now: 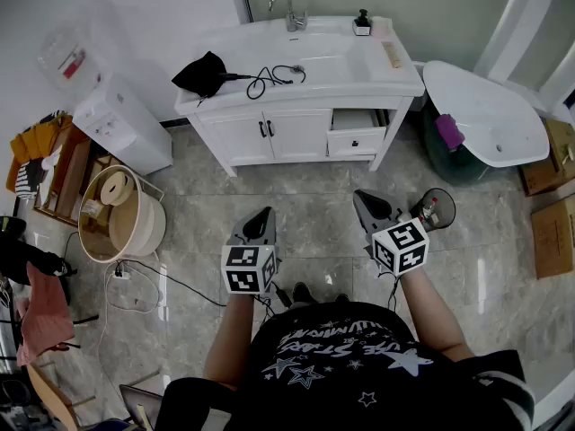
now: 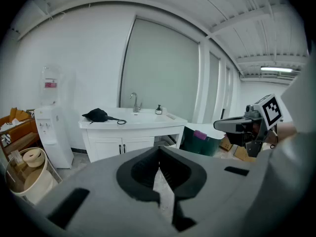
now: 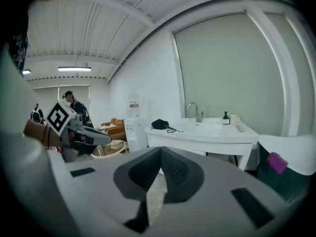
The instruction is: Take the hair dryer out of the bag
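Note:
A black bag (image 1: 201, 73) lies on the left end of the white vanity top (image 1: 377, 79), and a black cord (image 1: 274, 76) trails out of it toward the sink. The hair dryer's body does not show. My left gripper (image 1: 262, 218) and right gripper (image 1: 364, 203) hang side by side over the floor, well short of the vanity, both shut with nothing between the jaws. In the left gripper view the bag (image 2: 97, 115) sits far ahead beyond the gripper (image 2: 159, 152). In the right gripper view the bag (image 3: 159, 124) is likewise far beyond the gripper (image 3: 161, 154).
One vanity drawer (image 1: 355, 137) stands open. A faucet (image 1: 289, 12) and a soap bottle (image 1: 362, 22) stand at the sink's back. A water dispenser (image 1: 121, 124) and a round wooden tub (image 1: 117, 218) are at the left, a white bathtub (image 1: 485, 115) at the right. A cable (image 1: 171, 281) crosses the floor.

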The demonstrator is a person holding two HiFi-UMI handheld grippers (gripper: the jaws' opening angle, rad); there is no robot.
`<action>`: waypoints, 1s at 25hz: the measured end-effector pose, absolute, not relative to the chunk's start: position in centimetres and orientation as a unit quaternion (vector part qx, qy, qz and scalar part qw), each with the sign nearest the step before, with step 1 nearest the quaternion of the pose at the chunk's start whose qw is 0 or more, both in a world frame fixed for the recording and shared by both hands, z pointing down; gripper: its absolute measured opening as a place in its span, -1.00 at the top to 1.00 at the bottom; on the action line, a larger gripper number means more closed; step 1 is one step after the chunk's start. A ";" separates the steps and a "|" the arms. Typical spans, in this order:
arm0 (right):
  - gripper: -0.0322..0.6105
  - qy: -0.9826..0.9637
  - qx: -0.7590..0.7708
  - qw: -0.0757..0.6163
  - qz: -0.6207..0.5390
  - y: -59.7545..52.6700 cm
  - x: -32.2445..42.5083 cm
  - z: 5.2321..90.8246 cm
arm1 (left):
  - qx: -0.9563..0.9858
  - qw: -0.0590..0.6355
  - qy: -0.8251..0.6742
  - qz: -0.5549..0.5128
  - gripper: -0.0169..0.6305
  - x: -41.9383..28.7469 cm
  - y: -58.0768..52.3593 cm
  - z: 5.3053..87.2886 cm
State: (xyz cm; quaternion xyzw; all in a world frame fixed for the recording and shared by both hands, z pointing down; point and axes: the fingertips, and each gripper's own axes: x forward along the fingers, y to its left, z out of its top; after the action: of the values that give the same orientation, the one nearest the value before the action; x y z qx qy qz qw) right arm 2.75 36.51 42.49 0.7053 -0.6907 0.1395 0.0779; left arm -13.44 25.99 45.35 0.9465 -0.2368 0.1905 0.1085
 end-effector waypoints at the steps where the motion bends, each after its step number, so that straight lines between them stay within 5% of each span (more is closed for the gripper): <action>1: 0.88 -0.691 0.705 0.077 0.140 36.4 2.7 42.4 | 0.946 0.109 -0.238 0.189 0.91 -13.5 25.9 45.3; 25: 0.88 -0.659 0.730 0.083 0.162 32.9 0.6 44.9 | 0.943 0.125 -0.228 0.206 0.91 -18.2 19.8 47.8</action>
State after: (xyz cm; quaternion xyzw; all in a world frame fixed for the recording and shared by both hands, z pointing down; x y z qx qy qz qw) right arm 0.58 32.92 44.92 0.7297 -0.6592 0.1618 0.0826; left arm -18.24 19.76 47.79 0.9434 -0.2281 0.2058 0.1250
